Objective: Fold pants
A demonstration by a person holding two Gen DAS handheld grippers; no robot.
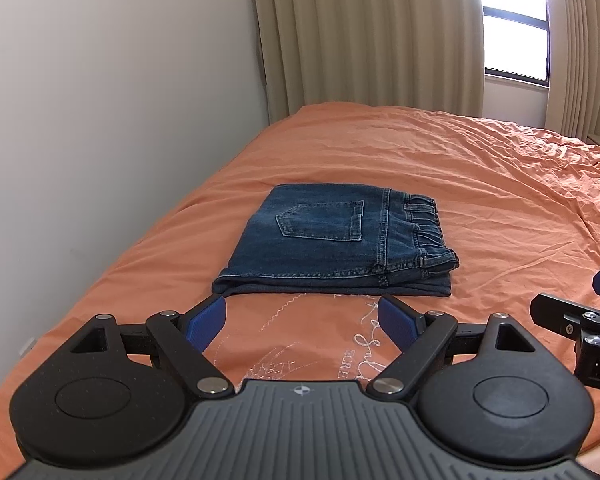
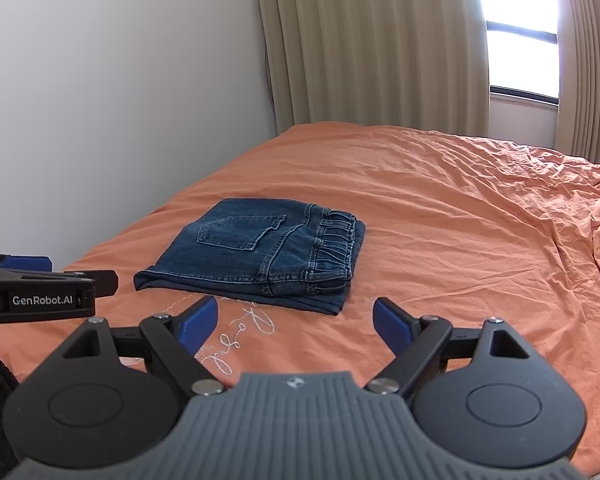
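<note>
Jeans [image 1: 336,240] lying folded into compact rectangle on orange bedspread [image 1: 460,184], back pocket facing up, waistband pointing right. Left gripper [image 1: 302,316] hovering just short of near edge, jaws spreading wide, gripping nothing. Right gripper [image 2: 296,318] hovering beside it, jaws likewise spreading, empty. Curtains [image 2: 372,40] hanging behind bed.

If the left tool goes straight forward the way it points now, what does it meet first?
Probably the folded jeans: their near edge lies just ahead of the open left tool, above the orange bedspread. How high the tool is held is unclear, so it might pass over them.
</note>
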